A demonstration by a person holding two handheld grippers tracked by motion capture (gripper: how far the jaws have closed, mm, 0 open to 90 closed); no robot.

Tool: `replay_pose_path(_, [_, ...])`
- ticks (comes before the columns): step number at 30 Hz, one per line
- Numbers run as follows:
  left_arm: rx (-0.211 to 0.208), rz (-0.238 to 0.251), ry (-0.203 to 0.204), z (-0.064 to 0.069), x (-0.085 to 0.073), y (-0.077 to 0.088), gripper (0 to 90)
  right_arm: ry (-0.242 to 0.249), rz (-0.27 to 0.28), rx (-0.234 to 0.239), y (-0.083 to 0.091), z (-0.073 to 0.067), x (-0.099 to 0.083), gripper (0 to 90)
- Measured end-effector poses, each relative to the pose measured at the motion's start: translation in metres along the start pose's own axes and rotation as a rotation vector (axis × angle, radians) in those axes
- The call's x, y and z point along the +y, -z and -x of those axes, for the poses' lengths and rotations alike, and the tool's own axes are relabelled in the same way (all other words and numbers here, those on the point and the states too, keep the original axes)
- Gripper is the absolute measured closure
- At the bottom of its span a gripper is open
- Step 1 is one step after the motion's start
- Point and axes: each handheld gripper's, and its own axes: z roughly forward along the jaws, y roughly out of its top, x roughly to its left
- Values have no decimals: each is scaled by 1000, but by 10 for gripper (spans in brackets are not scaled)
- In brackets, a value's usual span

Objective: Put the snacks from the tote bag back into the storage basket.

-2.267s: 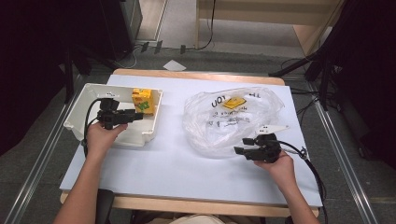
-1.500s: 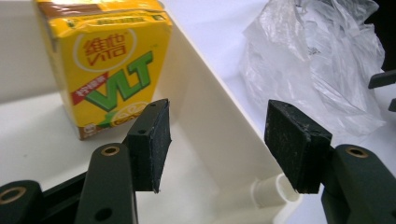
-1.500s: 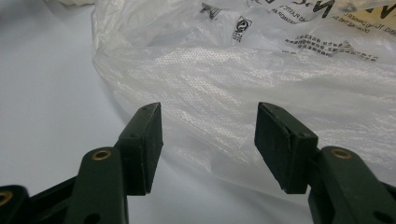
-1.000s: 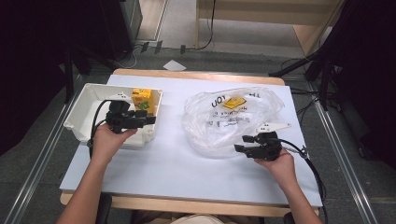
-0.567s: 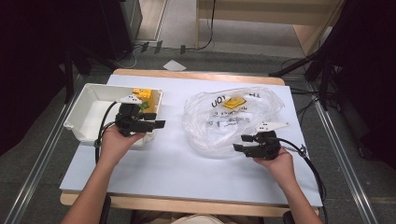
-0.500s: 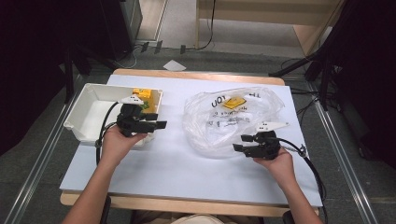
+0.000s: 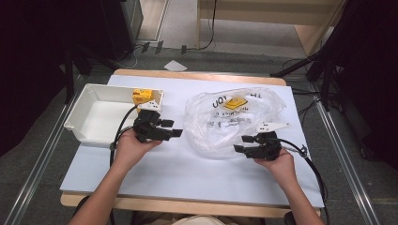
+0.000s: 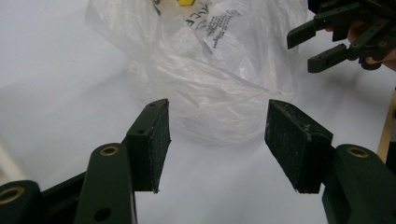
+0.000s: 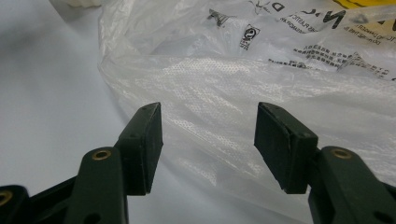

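Note:
A crumpled clear plastic bag [image 7: 225,124] with black print and a yellow label [image 7: 234,103] lies on the white table right of centre. My left gripper [image 7: 174,129] is held just left of the bag, pointing at it, with its jaws open and nothing between them. In the left gripper view [image 8: 215,126] the bag [image 8: 210,74] lies a short way ahead. My right gripper [image 7: 240,144] stands open at the bag's near right edge. Its jaws [image 9: 208,126] frame the bag's film [image 9: 261,93] without pressing on it.
A white tray [image 7: 82,124] stands at the left with a yellow box [image 7: 142,97] at its far right corner. The right gripper [image 8: 322,42] appears at the upper right of the left gripper view. Black cables trail from both grippers.
My left gripper has moved right, from over the tray's right wall to the table between the tray and the bag. The right gripper and the bag have stayed put.

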Motion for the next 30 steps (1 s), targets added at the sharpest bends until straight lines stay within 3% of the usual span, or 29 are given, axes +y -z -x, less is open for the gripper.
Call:
replay_pose_path(17, [-46, -26, -38, 25, -3, -34, 411, 3, -3, 4, -1, -2, -1, 429])
replay_pose_path(30, [-72, -11, -52, 32, -9, -44, 409, -3, -5, 6, -2, -3, -1, 425])
